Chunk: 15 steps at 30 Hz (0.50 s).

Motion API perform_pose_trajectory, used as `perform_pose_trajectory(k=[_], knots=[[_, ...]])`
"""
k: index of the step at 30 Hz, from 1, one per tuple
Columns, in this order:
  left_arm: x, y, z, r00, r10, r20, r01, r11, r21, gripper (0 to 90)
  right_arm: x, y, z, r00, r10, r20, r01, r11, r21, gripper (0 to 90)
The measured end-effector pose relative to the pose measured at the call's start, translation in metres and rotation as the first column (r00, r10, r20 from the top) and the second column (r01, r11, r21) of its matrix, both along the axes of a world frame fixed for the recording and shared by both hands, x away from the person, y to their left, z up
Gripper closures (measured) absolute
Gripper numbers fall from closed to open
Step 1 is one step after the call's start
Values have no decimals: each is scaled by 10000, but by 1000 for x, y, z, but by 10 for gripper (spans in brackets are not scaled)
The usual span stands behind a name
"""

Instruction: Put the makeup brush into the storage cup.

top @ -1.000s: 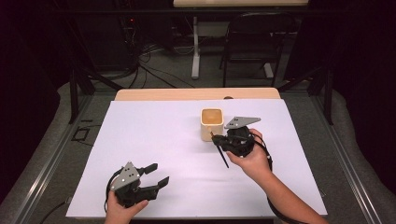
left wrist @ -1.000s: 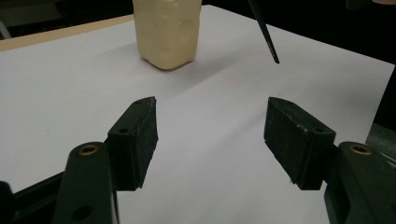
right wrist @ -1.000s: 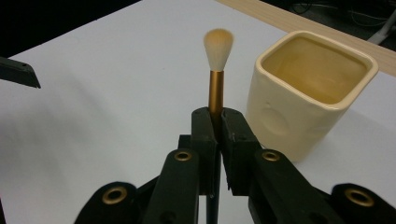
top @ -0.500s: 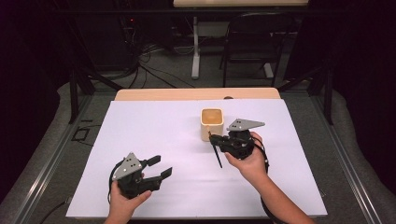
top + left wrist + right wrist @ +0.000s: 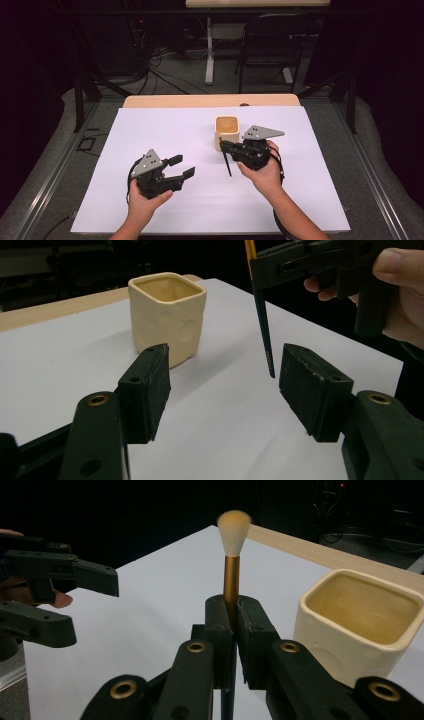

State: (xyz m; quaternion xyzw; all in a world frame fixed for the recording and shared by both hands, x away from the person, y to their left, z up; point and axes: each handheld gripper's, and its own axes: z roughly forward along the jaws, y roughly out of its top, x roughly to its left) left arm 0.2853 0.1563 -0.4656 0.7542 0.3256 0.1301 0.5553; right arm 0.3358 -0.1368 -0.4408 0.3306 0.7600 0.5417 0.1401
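Presently mid-task: right gripper (image 5: 227, 148) clamped on brush (image 5: 233, 555), jaws pressed together on gold ferrule, bristles up, dark handle tip down toward white bench (image 5: 165, 130). Held just beside cream square cup (image 5: 226, 133) (empty inside, upright on bench). Left gripper (image 5: 182, 167) hovered near bench front, jaws apart, nothing between, aimed at brush handle (image 5: 263, 325). Judged step: carrying brush toward cup. Next move likely called for lifting above rim, centring over opening, lowering handle-first, then parting jaws; left could steady cup.
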Motion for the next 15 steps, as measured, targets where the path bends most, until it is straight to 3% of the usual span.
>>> perform_pose_trajectory(k=[12,15], knots=[[14,-17,2,9997,194,112,-196,9996,200,388,1,2,0,9994,-157,294,139,9980,609,841],[16,-22,2,9999,-80,83,78,9996,281,388,1,0,0,9994,-233,270,210,9964,820,841]])
